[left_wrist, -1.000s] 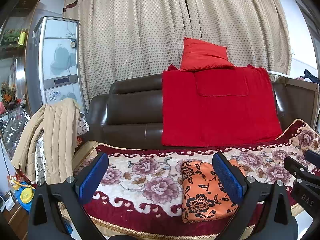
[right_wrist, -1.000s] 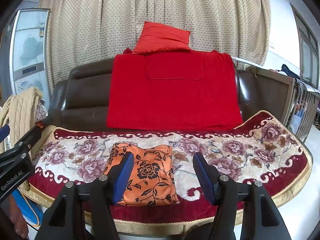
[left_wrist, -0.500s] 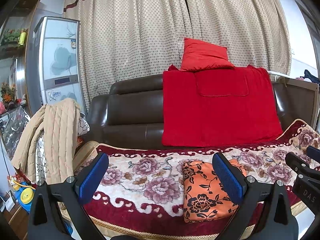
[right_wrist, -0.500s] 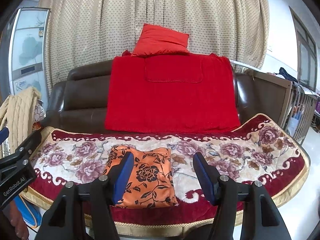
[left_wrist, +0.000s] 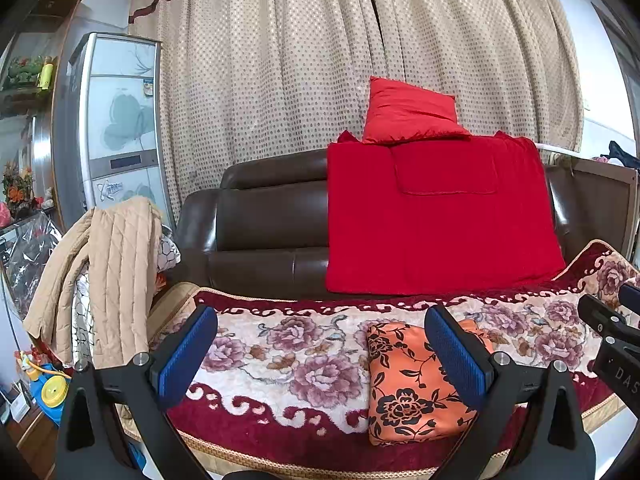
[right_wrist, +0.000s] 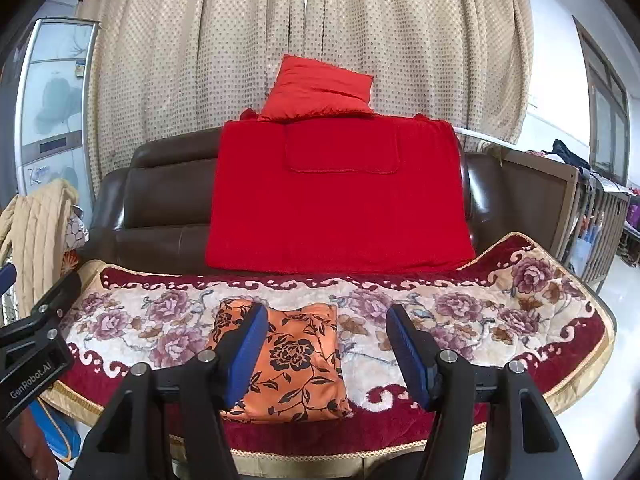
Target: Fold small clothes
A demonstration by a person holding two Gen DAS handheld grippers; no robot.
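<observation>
A small orange garment with black flowers (left_wrist: 404,384) (right_wrist: 296,364) lies folded flat on the floral sofa cover (left_wrist: 280,344) (right_wrist: 472,312), near its front edge. My left gripper (left_wrist: 320,356) hovers in front of the sofa, open, with nothing between its blue pads; the garment shows behind its right finger. My right gripper (right_wrist: 324,350) is also open and empty, back from the garment, whose right half shows in the gap. Each gripper's body appears at the edge of the other's view.
A red blanket (right_wrist: 340,196) hangs over the brown leather sofa back (left_wrist: 260,220), with a red cushion (right_wrist: 320,88) on top. A beige quilted jacket (left_wrist: 108,272) drapes the left armrest. A tall cabinet (left_wrist: 116,120) and dotted curtains stand behind; a wooden crib (right_wrist: 592,208) is at right.
Both views have shifted only slightly; the right gripper's view has drifted a little, so the garment sits marginally lower. Neither gripper's jaws have moved.
</observation>
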